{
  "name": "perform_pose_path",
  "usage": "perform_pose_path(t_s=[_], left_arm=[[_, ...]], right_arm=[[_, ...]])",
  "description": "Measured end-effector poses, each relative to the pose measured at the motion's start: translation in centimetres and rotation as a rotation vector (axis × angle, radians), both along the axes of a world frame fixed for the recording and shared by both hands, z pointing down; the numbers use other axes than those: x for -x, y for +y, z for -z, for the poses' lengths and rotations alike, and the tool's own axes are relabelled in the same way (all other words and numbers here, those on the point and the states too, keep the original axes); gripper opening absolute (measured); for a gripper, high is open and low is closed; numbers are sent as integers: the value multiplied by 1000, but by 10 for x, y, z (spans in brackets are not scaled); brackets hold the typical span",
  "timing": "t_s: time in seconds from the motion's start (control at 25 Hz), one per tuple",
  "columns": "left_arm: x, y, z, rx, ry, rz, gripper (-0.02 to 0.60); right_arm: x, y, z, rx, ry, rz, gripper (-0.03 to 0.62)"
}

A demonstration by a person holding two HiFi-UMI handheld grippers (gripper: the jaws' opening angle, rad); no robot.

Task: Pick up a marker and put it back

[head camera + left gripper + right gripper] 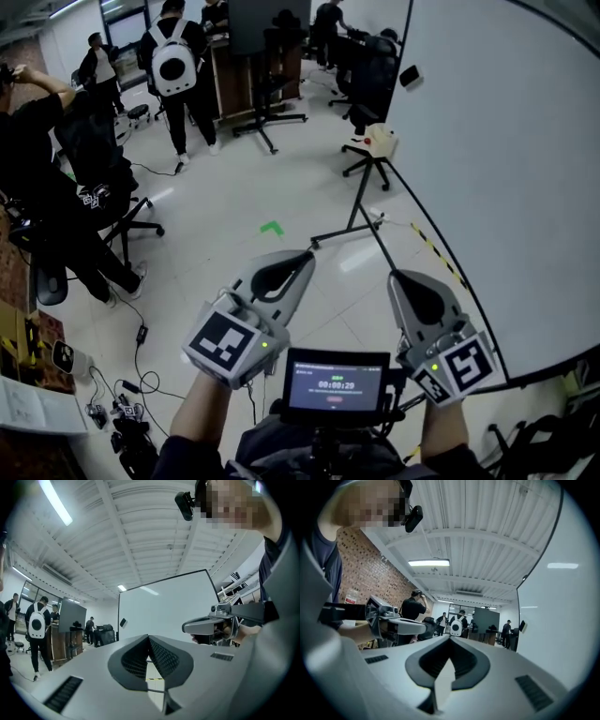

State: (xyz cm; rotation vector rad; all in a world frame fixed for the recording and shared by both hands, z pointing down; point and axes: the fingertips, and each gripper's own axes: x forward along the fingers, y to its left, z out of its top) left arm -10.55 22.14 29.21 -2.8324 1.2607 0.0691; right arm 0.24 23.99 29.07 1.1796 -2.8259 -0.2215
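Whiteboard (506,169), tall, white and edged in black, takes up the head view from 12 to 4 o'clock. The pale, glossy tiled floor (216,234) spreads from the centre out toward 9 o'clock.

At 9 o'clock a person in black clothes (42,178) has one arm raised to the head, with a black wheeled office chair (122,220) just beside. At 11 o'clock a standing person with a white backpack (173,61) faces away.

The whiteboard's black tubular stand (361,202) crosses the floor near the centre. Near it, toward 1 o'clock, a cream box with a red button (380,141) sits on a black star-footed base.

The left gripper (302,261), grey plastic with dark ribbed inner pads, points up from 7 o'clock. Its own view shows the jaws drawn together at the tips with nothing between them. The right gripper (397,277), of the same make, rises from 5 o'clock, apart from the left. Its jaws are fully closed and empty. Each carries a cube with black-and-white squares (225,342).

Between the two, at 6 o'clock, a small black-framed screen (337,382) shows digits. A small green arrow mark (272,228) lies on the floor at the centre. A small dark block (410,77) sits on the whiteboard at 1 o'clock.

No view shows the marker, so its place cannot be told.
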Motion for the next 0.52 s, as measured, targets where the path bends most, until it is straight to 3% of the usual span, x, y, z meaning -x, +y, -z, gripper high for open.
perform_pose_path(t_s=[0.24, 0.52], left_arm=[[33, 8, 2, -28, 4, -15, -3], [57, 7, 34, -57, 26, -2, -3]], right_arm=[[40, 9, 0, -18, 16, 4, 6], [59, 6, 30, -48, 20, 6, 6]])
